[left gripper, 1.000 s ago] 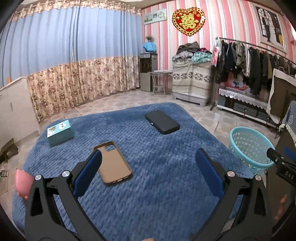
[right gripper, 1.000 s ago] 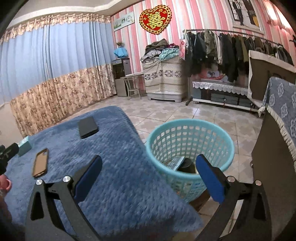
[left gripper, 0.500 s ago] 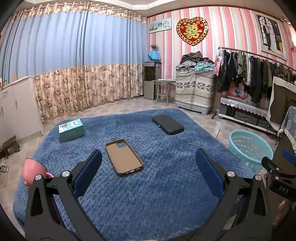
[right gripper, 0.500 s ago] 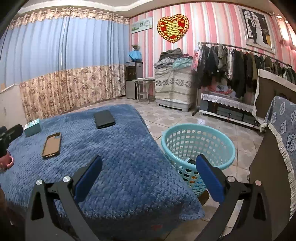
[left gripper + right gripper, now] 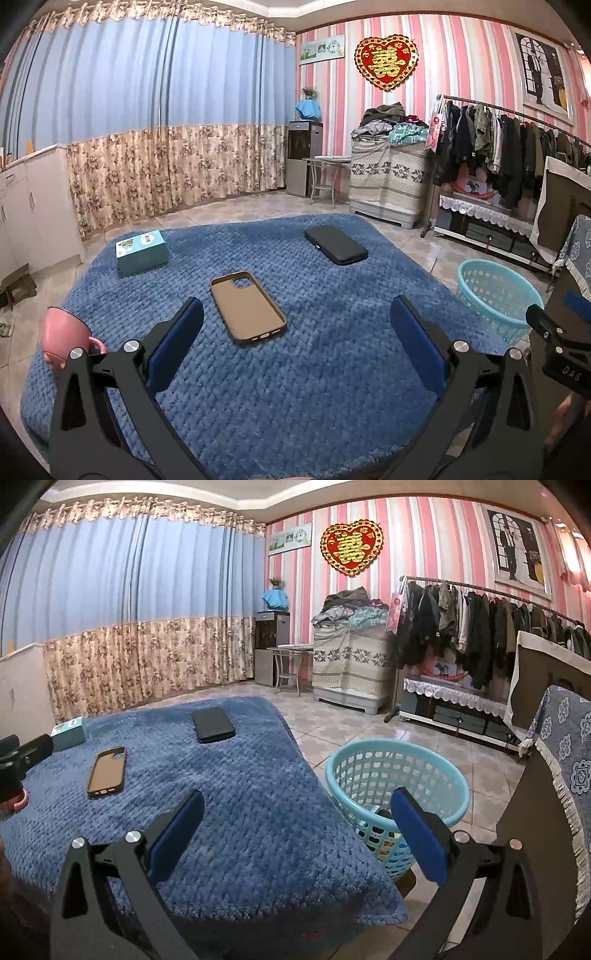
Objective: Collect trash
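Observation:
A turquoise trash basket point(image 5: 397, 775) stands on the tiled floor right of the blue-covered table point(image 5: 236, 812); it also shows in the left wrist view point(image 5: 496, 291). Dark items lie at its bottom. My left gripper point(image 5: 295, 341) is open and empty above the table's near side. My right gripper point(image 5: 295, 827) is open and empty above the table's right edge, beside the basket. On the table lie a brown phone case point(image 5: 247, 306), a black flat case point(image 5: 336, 244), a teal box point(image 5: 142, 253) and a pink cup point(image 5: 62, 338).
A clothes rack point(image 5: 480, 638) and a covered cabinet point(image 5: 347, 664) stand by the striped wall. A dark chair with a blue patterned cover point(image 5: 554, 775) is close on the right. White cupboards point(image 5: 33, 206) are at the left.
Both grippers have pulled back and risen from the table and basket; more of the room shows. The right gripper no longer hangs over the basket. Both stay open.

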`<state>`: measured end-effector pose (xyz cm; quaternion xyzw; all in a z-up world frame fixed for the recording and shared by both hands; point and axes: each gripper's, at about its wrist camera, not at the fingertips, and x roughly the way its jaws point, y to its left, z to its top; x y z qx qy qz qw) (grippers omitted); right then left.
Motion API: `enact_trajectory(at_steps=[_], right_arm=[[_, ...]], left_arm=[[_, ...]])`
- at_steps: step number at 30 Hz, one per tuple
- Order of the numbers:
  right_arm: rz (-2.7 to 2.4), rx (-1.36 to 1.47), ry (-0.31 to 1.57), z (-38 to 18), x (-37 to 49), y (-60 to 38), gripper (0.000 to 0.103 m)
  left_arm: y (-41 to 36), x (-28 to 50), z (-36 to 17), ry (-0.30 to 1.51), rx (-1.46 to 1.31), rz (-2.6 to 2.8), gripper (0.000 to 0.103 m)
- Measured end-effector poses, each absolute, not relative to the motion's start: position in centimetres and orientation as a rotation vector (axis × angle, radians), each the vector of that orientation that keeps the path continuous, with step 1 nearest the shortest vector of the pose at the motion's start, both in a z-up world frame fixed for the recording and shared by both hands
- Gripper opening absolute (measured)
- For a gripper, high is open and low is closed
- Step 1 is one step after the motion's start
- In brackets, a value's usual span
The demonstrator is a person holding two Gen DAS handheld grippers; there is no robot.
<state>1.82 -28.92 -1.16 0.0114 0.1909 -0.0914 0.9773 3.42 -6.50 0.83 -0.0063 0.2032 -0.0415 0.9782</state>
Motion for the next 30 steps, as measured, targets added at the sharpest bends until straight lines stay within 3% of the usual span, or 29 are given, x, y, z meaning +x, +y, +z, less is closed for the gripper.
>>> enact_trajectory(at_steps=[30], right_arm=[[-0.134, 0.035, 0.359, -1.1, 1.9, -28.6, 0.099]], left_arm=[[-7.7, 3.4, 0.4, 0.358, -0.016, -0.103, 0.098]])
